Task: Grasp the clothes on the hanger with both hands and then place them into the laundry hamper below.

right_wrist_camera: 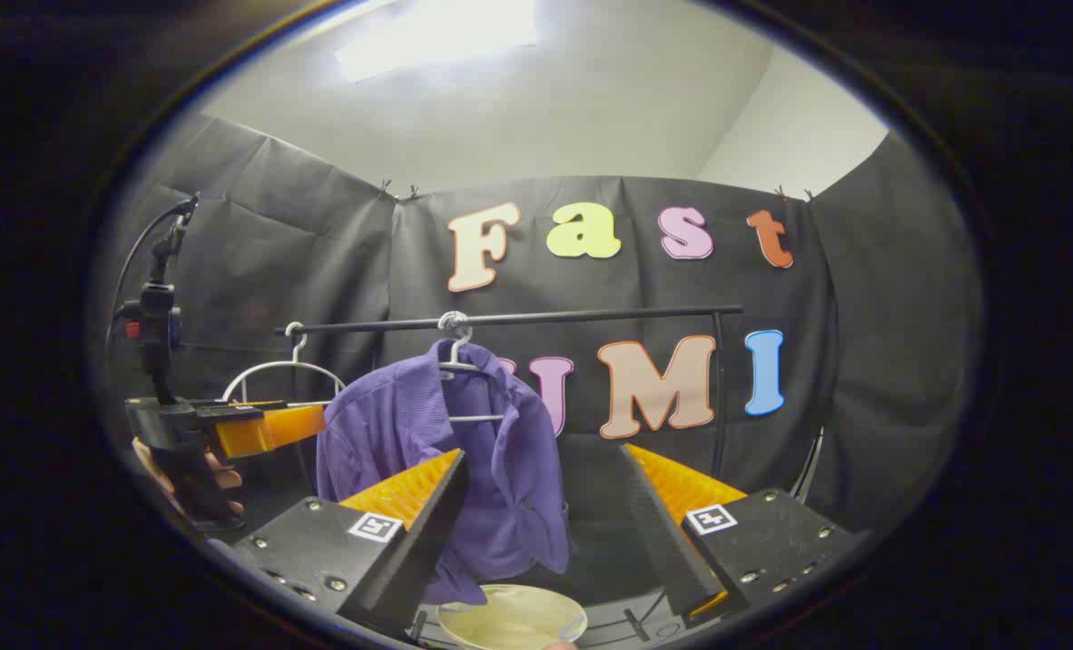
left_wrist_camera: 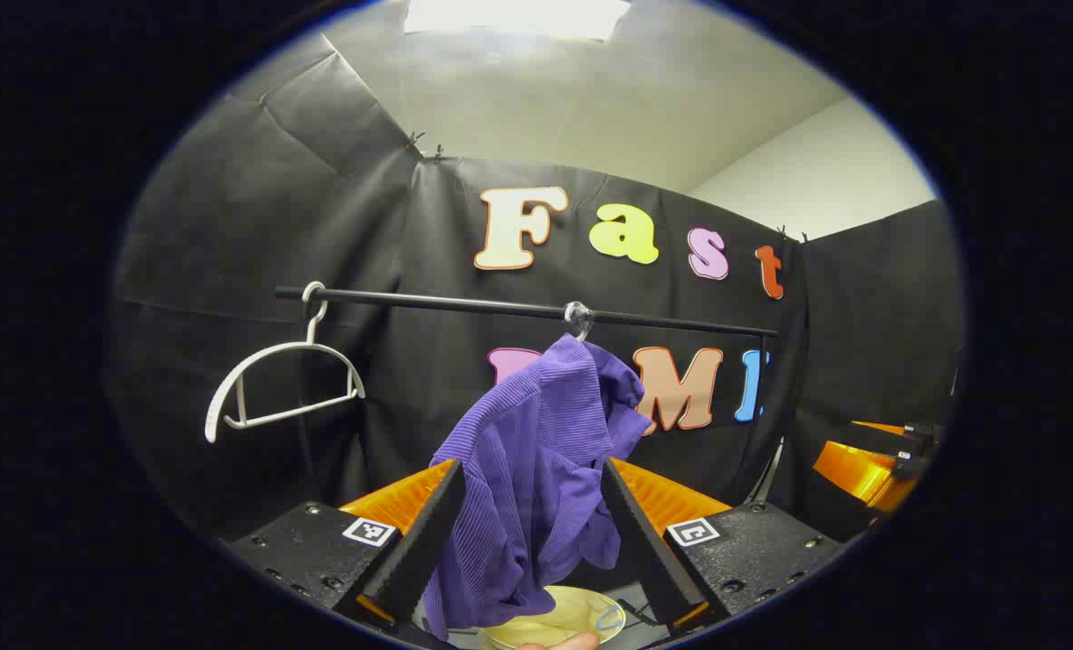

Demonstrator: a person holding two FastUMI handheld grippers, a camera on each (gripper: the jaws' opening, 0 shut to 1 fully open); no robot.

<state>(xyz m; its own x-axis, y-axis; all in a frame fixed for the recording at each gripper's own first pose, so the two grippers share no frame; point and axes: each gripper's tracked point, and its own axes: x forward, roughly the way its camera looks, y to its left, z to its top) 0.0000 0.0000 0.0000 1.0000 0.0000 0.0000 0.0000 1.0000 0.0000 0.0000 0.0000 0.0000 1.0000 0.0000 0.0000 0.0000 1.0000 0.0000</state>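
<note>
Shirt: purple shirt [left_wrist_camera: 536, 469] on hanger [right_wrist_camera: 460, 361], hung from black rail [left_wrist_camera: 464, 305], above hamper [right_wrist_camera: 511, 617].
Spare hanger: white empty hanger [left_wrist_camera: 274, 379], left end of rail.
Left claw [left_wrist_camera: 527, 533]: fingers apart, shirt hangs btwn them, not clamped.
Right claw [right_wrist_camera: 545, 524]: fingers apart, near shirt's lower edge.

A black rail [left_wrist_camera: 518, 309] is spanning the booth and carrying everything here. An empty white hanger [left_wrist_camera: 283, 384] is hanging near its left end, and farther along a second hanger's hook [left_wrist_camera: 578, 318] is looping over it, with a purple shirt [left_wrist_camera: 536, 469] draping down from it.
</note>
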